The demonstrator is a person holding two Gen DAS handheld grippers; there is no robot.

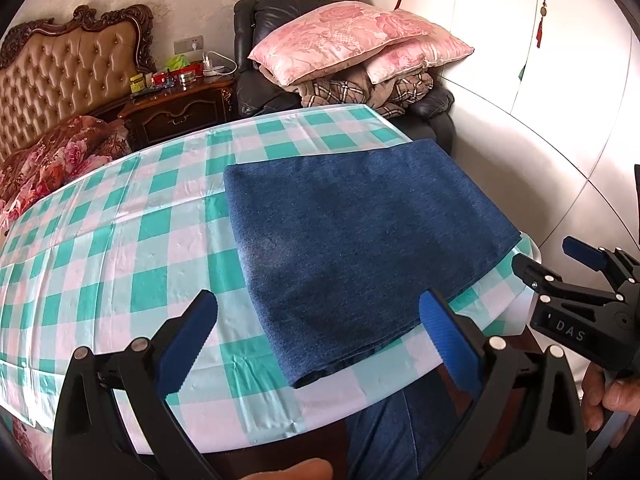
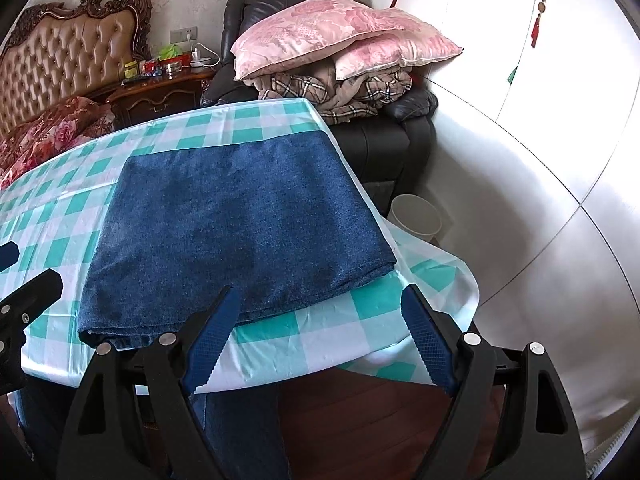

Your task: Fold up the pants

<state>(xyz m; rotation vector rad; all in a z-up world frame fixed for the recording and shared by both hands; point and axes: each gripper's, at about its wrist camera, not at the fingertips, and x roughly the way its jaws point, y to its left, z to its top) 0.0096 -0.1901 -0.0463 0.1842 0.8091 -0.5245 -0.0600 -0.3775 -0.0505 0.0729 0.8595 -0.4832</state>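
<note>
Left gripper point(image 1: 320, 332) is held level with its blue-padded jaws spread wide, gripping nothing. Right gripper point(image 2: 320, 320) sits just beside it, jaws equally wide and empty. A hand point(image 1: 612, 400) wraps the right gripper's handle; a fingertip point(image 1: 292, 470) shows below the left.

Checked tablecloth point(image 2: 360, 312) covers the table, folded pants point(image 2: 240, 216) lying on it.

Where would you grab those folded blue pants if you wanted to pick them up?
Probably at the near edge of the pants, close to the corner that lies nearest the right gripper. The layers end there, stacked and slightly raised off the checked tablecloth, so one finger could slide under from the table's front side while the other closes on top. Both grippers are open and empty.
</note>
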